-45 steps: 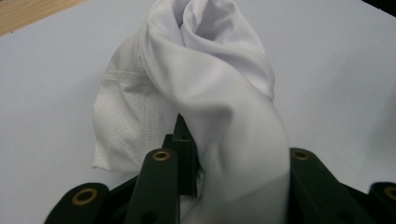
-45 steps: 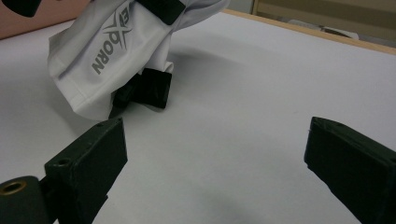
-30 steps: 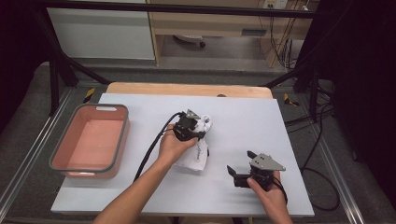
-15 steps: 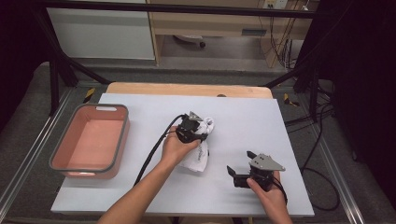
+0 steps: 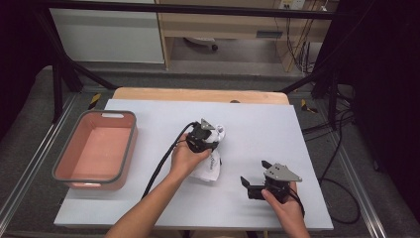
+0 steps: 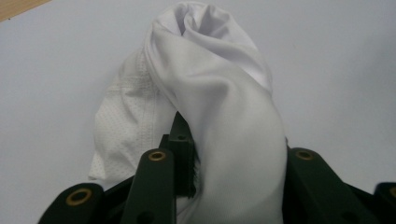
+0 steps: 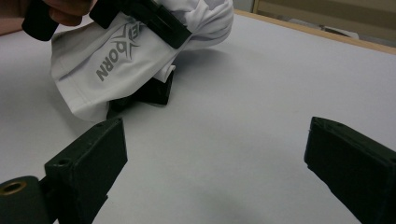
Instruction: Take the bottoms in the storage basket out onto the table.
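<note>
A white garment (image 5: 210,166) with grey lettering lies bunched in the middle of the table. My left gripper (image 5: 205,139) is shut on its upper part. In the left gripper view the cloth (image 6: 210,84) fills the gap between the jaws of the left gripper (image 6: 238,158); the jaws have just been easing open slightly with the cloth still between them. My right gripper (image 5: 252,181) rests on the table to the right, open, with nothing between its jaws. The right gripper view looks past the right gripper (image 7: 219,154) at the garment (image 7: 116,60) pinched in the left gripper (image 7: 156,56).
A pink tub with a grey rim (image 5: 130,148) stands at the table's left side. A wooden strip (image 5: 198,94) runs along the far edge. Black cables trail from both grippers, and dark frame bars stand around the table.
</note>
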Tool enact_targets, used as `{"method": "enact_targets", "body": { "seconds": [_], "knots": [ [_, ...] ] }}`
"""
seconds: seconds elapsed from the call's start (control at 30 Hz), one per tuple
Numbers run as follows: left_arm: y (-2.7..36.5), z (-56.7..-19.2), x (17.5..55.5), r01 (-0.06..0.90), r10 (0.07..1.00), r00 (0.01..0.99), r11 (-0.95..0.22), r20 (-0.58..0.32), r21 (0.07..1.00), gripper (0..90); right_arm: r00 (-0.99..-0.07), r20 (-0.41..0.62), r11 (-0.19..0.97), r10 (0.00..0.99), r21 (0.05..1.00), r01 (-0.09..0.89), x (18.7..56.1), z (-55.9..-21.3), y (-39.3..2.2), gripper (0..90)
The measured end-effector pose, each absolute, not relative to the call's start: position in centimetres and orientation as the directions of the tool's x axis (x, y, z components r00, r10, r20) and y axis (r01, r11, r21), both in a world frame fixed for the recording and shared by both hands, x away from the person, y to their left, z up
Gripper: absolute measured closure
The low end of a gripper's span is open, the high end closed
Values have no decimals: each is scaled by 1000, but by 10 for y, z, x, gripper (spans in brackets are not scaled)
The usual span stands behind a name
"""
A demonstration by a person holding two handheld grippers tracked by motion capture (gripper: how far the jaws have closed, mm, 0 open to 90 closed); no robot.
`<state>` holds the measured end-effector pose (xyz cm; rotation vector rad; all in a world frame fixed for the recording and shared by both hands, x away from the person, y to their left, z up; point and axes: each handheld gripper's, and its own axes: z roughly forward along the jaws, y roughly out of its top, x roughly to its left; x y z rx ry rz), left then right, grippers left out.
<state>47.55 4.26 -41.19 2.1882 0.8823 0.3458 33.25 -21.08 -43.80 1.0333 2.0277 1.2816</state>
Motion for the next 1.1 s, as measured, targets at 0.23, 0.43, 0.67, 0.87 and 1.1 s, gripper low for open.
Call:
{"method": "enact_targets", "body": {
  "seconds": [0.23, 0.43, 0.67, 0.87, 1.1],
  "knots": [
    [46, -416, 476, 493, 702, 712, -466, -32, 734, 603, -568, -27, 253, 823, 912, 323, 332, -437, -211, 60],
    [50, -417, 476, 490, 706, 707, -451, -37, 746, 528, -570, -30, 257, 821, 911, 323, 332, -438, -210, 60],
    [53, -419, 477, 495, 709, 703, -434, -54, 752, 479, -571, -31, 258, 821, 911, 322, 332, -437, -210, 60],
    [52, -419, 476, 487, 713, 700, -441, -35, 753, 404, -571, -32, 261, 820, 910, 324, 333, -438, -210, 60],
    [53, -413, 473, 484, 722, 691, -429, -33, 762, 132, -569, -35, 265, 821, 907, 327, 332, -439, -210, 60]
  ]
}}
